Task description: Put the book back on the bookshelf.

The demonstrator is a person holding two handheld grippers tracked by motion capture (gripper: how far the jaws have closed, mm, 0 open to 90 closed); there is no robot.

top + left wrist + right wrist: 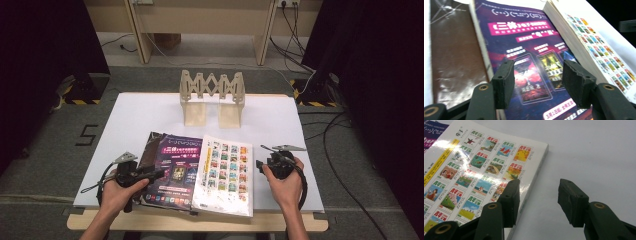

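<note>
High view, open magazine (200, 170), left hand-held gripper (159, 174) released, right hand-held gripper (260, 166) released, text illegible.

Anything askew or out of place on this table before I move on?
The three books lie overlapped and fanned rather than squared: the white one rides on the purple one. The wooden rack behind holds none. Both tools are open.

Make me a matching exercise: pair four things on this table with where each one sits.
Things:
1. wooden expandable book rack
2. purple glossy magazine
3. white magazine with rows of small cover pictures
4. brown glossy booklet

Places:
A. far middle of the table
B. rightmost of the three
C. leftmost, under the purple one's edge
D. between the other two

Pairs: 1-A, 2-D, 3-B, 4-C
</note>
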